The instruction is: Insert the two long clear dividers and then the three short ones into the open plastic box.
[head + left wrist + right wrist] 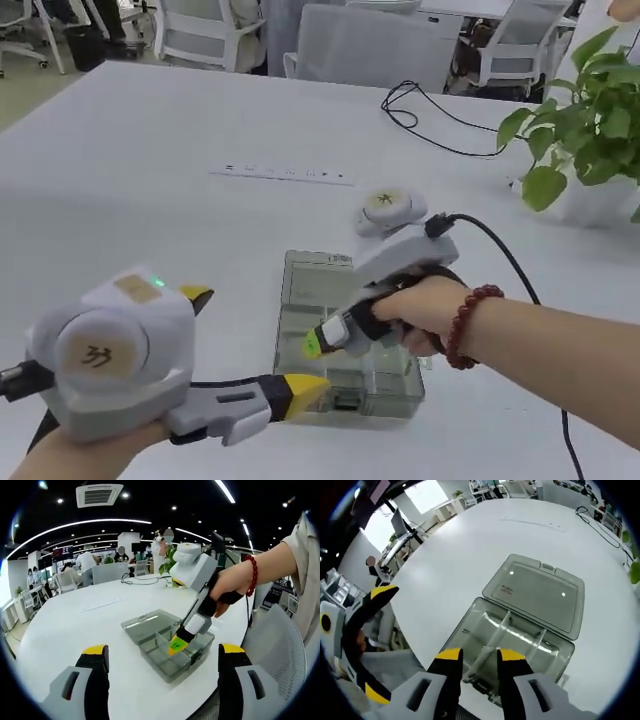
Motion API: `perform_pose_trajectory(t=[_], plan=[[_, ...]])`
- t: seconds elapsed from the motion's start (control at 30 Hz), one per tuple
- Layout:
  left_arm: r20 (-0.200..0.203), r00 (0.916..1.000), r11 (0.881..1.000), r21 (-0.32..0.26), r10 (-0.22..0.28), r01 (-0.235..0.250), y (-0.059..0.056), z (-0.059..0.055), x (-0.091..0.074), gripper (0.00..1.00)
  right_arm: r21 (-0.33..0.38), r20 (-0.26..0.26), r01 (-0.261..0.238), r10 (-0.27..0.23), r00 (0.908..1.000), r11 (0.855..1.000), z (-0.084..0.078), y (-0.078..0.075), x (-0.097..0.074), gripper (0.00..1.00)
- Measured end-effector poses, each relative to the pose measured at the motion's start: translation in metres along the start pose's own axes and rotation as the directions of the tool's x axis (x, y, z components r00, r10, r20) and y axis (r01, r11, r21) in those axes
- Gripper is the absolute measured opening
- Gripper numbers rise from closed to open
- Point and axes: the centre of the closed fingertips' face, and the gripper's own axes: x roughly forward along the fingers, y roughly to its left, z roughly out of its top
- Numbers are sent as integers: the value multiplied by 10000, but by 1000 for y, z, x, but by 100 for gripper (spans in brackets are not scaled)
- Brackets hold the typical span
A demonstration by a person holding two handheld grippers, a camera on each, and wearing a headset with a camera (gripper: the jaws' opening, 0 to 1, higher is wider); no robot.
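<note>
Right claw (480, 654) straddles a divider (492, 639) inside the box (468, 624), grip unclear; left claw (163, 649) agape.

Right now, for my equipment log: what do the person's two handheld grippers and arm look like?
Both are white, rounded housings with grey fingers tipped yellow. The left gripper bears a handwritten 33, a tan sticker and a green light; the right gripper has a round marked cap and a black cable. A dark red bead bracelet circles that wrist.
</note>
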Motion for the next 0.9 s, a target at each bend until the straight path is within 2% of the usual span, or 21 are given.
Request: perform_pose_trajectory(t=[0.13, 0.2, 0.23, 0.3, 0.43, 0.47, 0.53, 0.63, 0.67, 0.73, 0.77, 0.9], plan=[[-86, 9999, 10000, 25, 61, -61, -1, 0, 0, 92, -803, 171, -411, 426, 9989, 9959, -1, 1, -7, 32], [-118, 9999, 10000, 25, 71, -70, -1, 0, 0, 91, -1259, 255, -526, 562, 9981, 9906, -1, 0, -11, 33], [-133, 9999, 10000, 60, 70, -70, -2, 0, 0, 91, -1682, 250, -679, 732, 9970, 9834, -2, 1, -13, 34], [-150, 9999, 9999, 102, 86, -84, -2, 1, 0, 91, -1976, 292, -803, 877, 9957, 9770, -4, 0, -17, 35], [-174, 9998, 9999, 123, 123, -121, -2, 2, 1, 91, -3008, 357, -1143, 1310, 9907, 9468, -5, 2, -24, 40], [-181, 9998, 9998, 126, 128, -126, -2, 3, 1, 91, -3313, 333, -1239, 1428, 9892, 9354, -7, 2, -26, 41], [-189, 9997, 9998, 159, 123, -120, -2, 4, 2, 91, -3385, 431, -1361, 1598, 9862, 9311, -7, 3, -30, 41], [-181, 9998, 9998, 177, 118, -114, -3, 4, 2, 91, -3999, 390, -1495, 1797, 9829, 9043, -10, 1, -36, 45], [-190, 9997, 9998, 179, 124, -120, -3, 4, 2, 91, -4270, 403, -1558, 1908, 9808, 8907, -11, 0, -38, 45], [-290, 9995, 9997, 224, 119, -112, -4, 3, 2, 90, -4432, 416, -1537, 1915, 9806, 8832, -12, -3, -42, 46], [-336, 9994, 9996, 249, 119, -111, -4, 2, 2, 90, -4686, 456, -1570, 2013, 9785, 8693, -13, -4, -45, 46], [-326, 9994, 9996, 271, 131, -122, -5, 2, 2, 90, -5001, 470, -1564, 2070, 9772, 8517, -17, -13, -53, 49]])
